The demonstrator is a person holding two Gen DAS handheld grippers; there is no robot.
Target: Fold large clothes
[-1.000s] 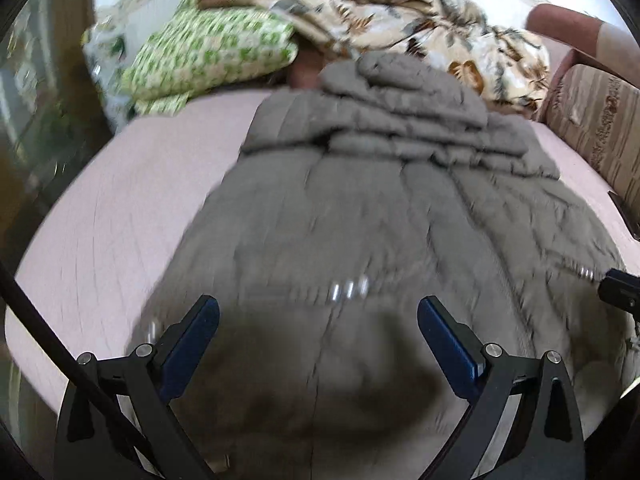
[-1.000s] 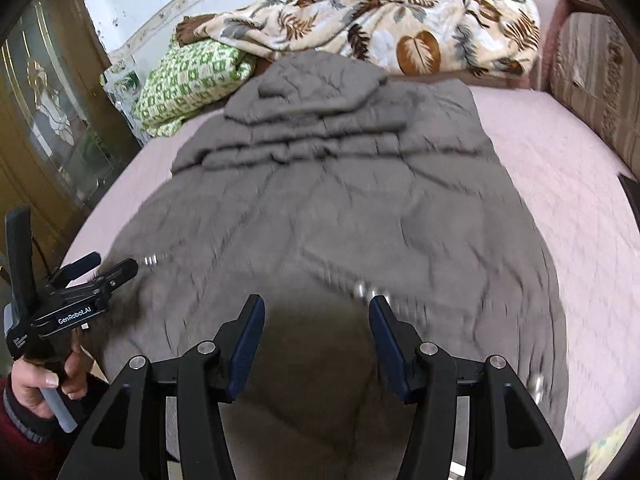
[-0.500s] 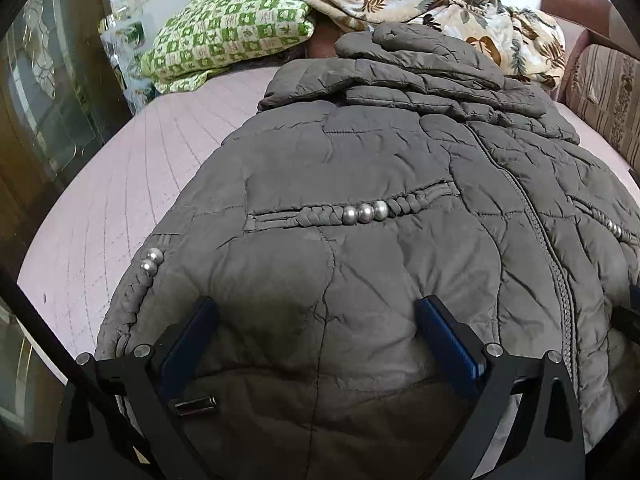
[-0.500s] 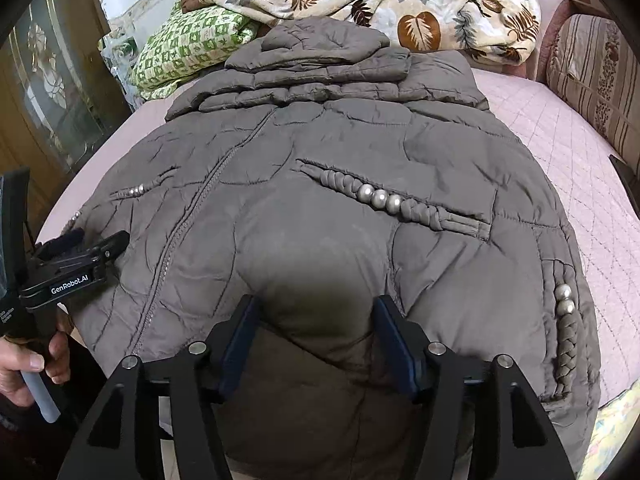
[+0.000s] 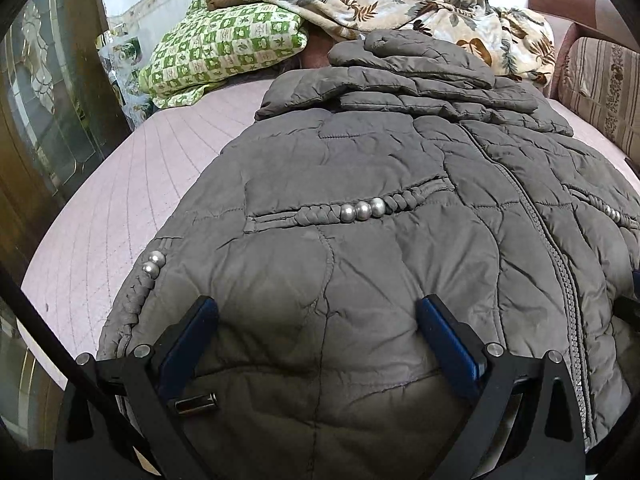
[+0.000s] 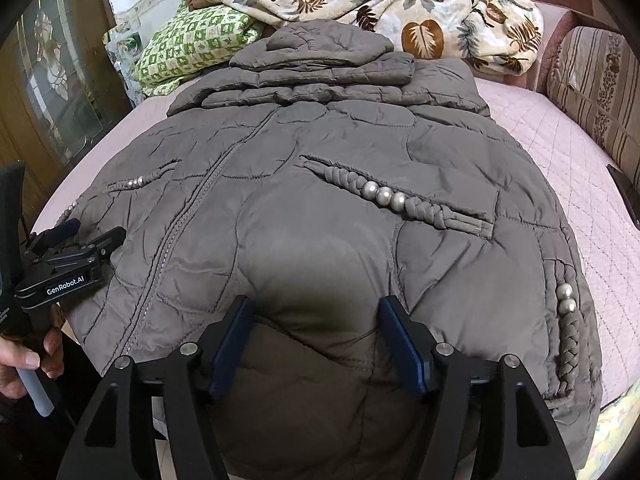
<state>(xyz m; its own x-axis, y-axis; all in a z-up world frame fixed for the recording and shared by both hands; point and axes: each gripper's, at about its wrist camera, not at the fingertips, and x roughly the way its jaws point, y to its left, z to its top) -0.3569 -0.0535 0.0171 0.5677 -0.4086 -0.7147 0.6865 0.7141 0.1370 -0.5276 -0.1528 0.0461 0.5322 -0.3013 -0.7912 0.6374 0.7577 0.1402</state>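
Observation:
A grey quilted coat (image 5: pixel 360 168) lies face up on the bed, its zip closed, its hood and sleeves folded across the top. The coat (image 6: pixel 320 140) has braided pocket trims with silver beads (image 6: pixel 384 196). My left gripper (image 5: pixel 316 304) stands wide open over the hem at the coat's left side, fabric lying loose between its fingers. From the right wrist view the left gripper (image 6: pixel 72 248) shows at the far left in a hand. My right gripper (image 6: pixel 317 302) is at the hem right of the zip. Its jaws are opening, with a bulge of hem fabric between them.
A pink quilted bedspread (image 5: pixel 132 208) lies under the coat. A green checked pillow (image 5: pixel 224 48) and a leaf-print blanket (image 6: pixel 400 12) sit at the head. A striped cushion (image 6: pixel 600 80) lines the right side, and a wooden cabinet with glass doors (image 6: pixel 52 80) stands to the left.
Both grippers have sunk toward the hem and the coat now lies settled on the bed. The right fingers have spread wider apart. The left fingers stay wide.

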